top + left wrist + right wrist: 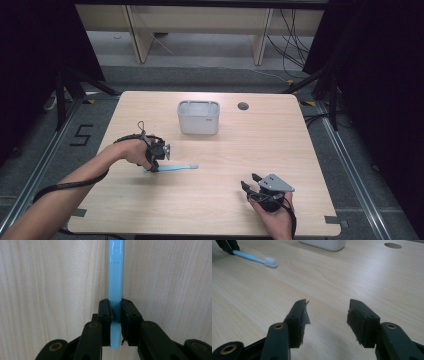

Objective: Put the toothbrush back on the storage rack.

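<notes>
Clamping down on the tail end of the blue toothbrush, the left gripper has its jaws pressed against the handle from both sides, with a short stub of handle poking out behind the pads. From where I stand, the toothbrush lies flat on the wooden table, its long axis running across the table from the left gripper toward the right, white bristle head at the far end from the grip. That axis lines up with the gripper's own reach, so the brush sticks straight out ahead of the jaws like an extension of them.

A white bin sits farther back on the table, beyond the brush and a little right of its head. I'd judge any lift has to account for the long free end swinging.

Resting well apart near the table's front edge, the right gripper has its jaws spread with nothing between them. The left hand is plainly the nearer one.
</notes>
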Motion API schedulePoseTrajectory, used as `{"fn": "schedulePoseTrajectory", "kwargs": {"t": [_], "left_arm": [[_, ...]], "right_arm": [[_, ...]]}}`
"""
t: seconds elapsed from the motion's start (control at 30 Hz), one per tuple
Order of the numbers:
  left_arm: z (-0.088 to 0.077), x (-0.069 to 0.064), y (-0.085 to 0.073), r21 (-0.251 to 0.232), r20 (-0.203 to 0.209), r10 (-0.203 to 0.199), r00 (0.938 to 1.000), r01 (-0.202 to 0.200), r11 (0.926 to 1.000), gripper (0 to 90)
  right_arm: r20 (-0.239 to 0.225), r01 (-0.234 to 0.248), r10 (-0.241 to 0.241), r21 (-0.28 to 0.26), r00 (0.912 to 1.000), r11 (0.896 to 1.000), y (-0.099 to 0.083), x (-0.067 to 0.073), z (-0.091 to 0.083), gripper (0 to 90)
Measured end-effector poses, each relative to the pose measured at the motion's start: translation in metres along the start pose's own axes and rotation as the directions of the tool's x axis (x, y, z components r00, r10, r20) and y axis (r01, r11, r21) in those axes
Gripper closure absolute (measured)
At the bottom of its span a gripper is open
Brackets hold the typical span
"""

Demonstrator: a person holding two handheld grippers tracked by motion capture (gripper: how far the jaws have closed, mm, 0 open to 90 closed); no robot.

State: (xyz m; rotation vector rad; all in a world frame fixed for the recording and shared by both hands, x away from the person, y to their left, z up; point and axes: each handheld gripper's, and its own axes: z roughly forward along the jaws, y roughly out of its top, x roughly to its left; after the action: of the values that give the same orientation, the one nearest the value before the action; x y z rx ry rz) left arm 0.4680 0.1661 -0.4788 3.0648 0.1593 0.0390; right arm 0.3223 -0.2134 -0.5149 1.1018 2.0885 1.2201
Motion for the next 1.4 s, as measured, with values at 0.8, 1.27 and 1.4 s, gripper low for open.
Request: {"fn": "schedulePoseTrajectory", "kwargs": {"t": [0.8,1.27,1.4], "left_arm": [[-0.019,-0.006,-0.004,-0.133,-0.08,0.004,0.9968,-0.015,0.9911,78.6],[-0.029,-0.012,-0.012,-0.325,-0.149,-0.056,0.9873,0.005,0.9457,78.6],[-0.03,-0.014,-0.014,-0.43,-0.164,-0.121,0.979,0.04,0.9021,78.6]], "right_arm": [[-0.014,-0.011,0.012,0.005,0.9998,1.0,0.0,0.0,0.001,49.6],[0.017,0.008,-0.008,0.002,0.9998,1.0,0.0,0.0,0.0,49.5],[0.024,0.013,-0.013,-0.002,0.9996,1.0,0.0,0.0,-0.001,49.5]]}}
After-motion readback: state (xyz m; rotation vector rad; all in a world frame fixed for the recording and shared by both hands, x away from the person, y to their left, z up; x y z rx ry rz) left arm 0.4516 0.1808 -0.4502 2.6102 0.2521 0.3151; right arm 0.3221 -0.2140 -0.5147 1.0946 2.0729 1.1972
